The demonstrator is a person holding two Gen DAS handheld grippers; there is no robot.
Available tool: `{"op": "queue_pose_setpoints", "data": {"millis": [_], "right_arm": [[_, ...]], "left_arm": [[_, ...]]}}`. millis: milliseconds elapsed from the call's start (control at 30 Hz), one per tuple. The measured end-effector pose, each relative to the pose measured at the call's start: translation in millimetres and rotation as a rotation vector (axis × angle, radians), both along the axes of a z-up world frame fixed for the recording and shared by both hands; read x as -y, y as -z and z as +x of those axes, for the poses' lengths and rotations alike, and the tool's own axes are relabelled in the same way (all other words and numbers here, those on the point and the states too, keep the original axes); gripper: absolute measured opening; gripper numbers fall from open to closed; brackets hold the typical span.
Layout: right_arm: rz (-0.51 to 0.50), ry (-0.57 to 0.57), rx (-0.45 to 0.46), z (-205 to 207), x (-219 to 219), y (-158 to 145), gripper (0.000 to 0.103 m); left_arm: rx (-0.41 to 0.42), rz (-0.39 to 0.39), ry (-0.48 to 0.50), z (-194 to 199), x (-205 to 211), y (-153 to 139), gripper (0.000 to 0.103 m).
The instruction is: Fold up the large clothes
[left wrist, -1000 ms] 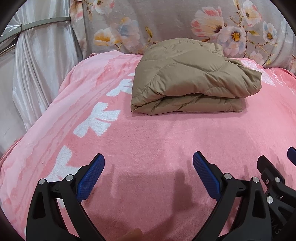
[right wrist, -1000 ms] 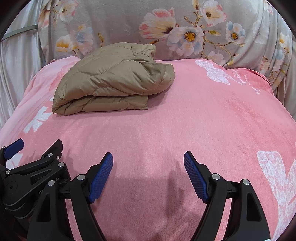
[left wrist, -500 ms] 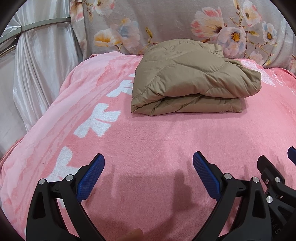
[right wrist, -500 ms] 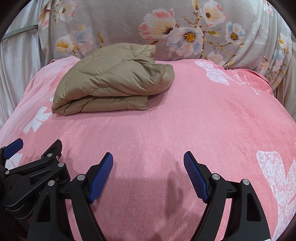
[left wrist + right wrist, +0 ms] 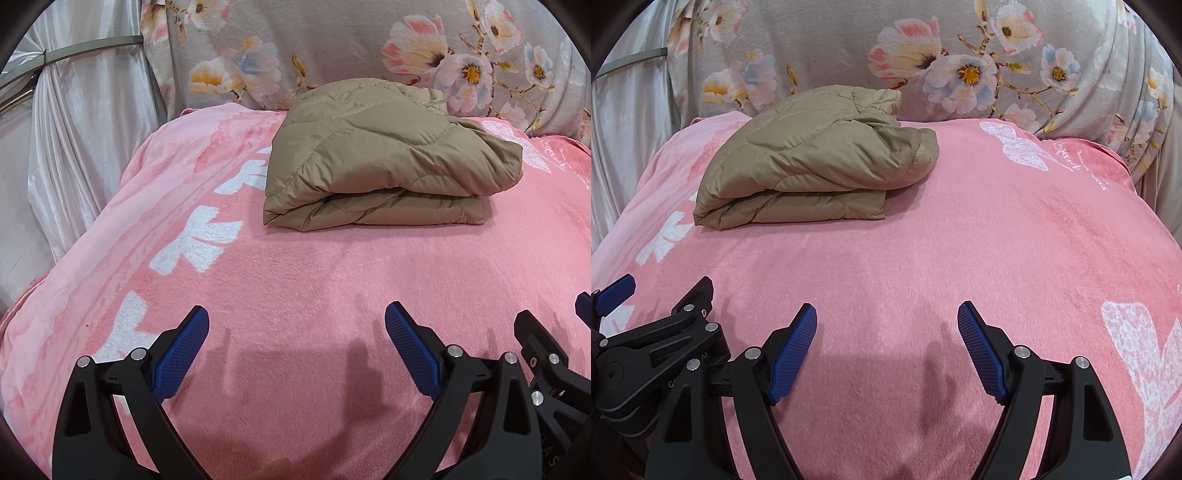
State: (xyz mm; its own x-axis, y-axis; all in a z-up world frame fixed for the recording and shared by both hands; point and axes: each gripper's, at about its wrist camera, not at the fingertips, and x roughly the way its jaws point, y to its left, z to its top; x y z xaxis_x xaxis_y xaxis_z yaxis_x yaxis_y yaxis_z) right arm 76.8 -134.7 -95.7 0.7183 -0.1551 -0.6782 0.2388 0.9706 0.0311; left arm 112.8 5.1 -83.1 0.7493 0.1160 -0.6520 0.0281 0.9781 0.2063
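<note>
A tan quilted jacket lies folded in a thick bundle at the far side of the pink blanket; it also shows in the right wrist view. My left gripper is open and empty, low over the blanket, well short of the jacket. My right gripper is open and empty too, beside the left one. The right gripper's edge shows at the lower right of the left wrist view. The left gripper's body shows at the lower left of the right wrist view.
A grey floral cushion or cover stands behind the jacket. A white satin curtain hangs at the left. The blanket carries white prints along its left and right sides.
</note>
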Motion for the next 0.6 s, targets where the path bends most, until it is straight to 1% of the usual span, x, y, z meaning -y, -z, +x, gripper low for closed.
{"op": "queue_pose_setpoints", "data": {"millis": [600], "right_arm": [[-0.014,0.004,-0.001,0.5,1.8,-0.7,0.076]], "left_arm": [[0.002,-0.009,0.006,2.9,-3.5,-4.8,0.093]]}}
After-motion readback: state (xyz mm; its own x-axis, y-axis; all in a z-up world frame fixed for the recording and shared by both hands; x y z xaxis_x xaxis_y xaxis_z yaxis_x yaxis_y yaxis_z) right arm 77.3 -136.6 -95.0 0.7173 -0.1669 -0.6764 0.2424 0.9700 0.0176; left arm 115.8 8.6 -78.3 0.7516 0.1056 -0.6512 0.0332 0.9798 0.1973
